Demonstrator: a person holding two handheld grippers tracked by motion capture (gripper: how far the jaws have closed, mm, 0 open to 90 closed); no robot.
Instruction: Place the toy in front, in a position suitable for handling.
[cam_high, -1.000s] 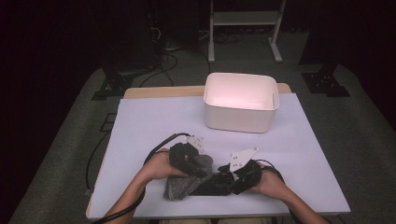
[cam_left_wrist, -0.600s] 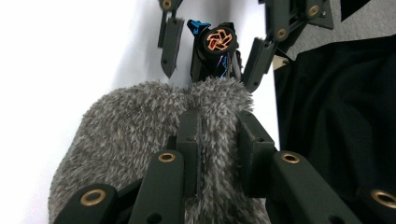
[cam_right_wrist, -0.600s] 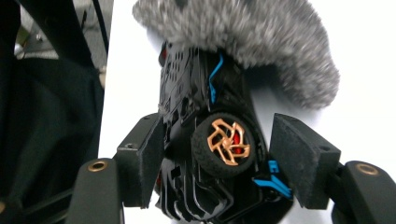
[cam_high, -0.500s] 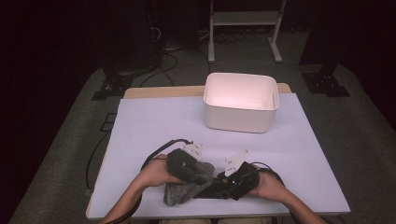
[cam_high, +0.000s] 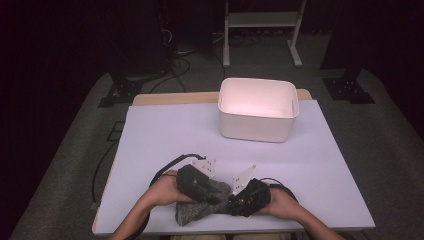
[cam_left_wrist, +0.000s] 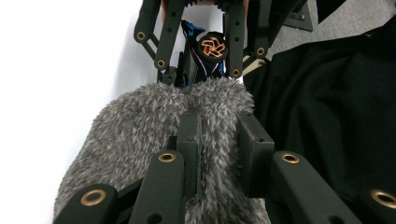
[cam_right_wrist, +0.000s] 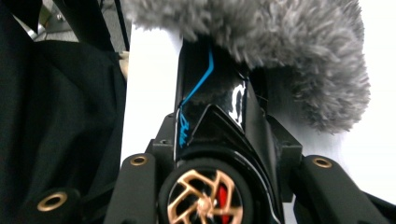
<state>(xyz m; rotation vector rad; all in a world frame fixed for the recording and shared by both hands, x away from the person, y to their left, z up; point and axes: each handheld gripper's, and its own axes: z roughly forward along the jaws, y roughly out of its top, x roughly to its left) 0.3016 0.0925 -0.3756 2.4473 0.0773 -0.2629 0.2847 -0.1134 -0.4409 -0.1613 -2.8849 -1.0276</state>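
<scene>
At the near edge of the bench (cam_high: 165, 130), the 2 hands met almost wrist to wrist, forearms coming in low from the person's side and angled toward each other. The left hand-held gripper (cam_left_wrist: 219, 140) pointed toward the right hand, its jaws clenched on a fold of the grey furry cloth (cam_left_wrist: 140, 126), the pile bulging on both sides of the pinch. The cloth lay bunched on the bench between the hands (cam_high: 200, 207). The right hand-held gripper (cam_right_wrist: 224, 135) faced back the other way, level with the bench; its jaws had just been closing, with a glossy black toy car (cam_right_wrist: 210, 93), blue-striped and with gold wheels, between them, its nose tucked under the cloth. In the left gripper view the car (cam_left_wrist: 205, 51) sat gripped just beyond the fur. A white bin (cam_high: 257, 107) stood well apart, farther back
</scene>
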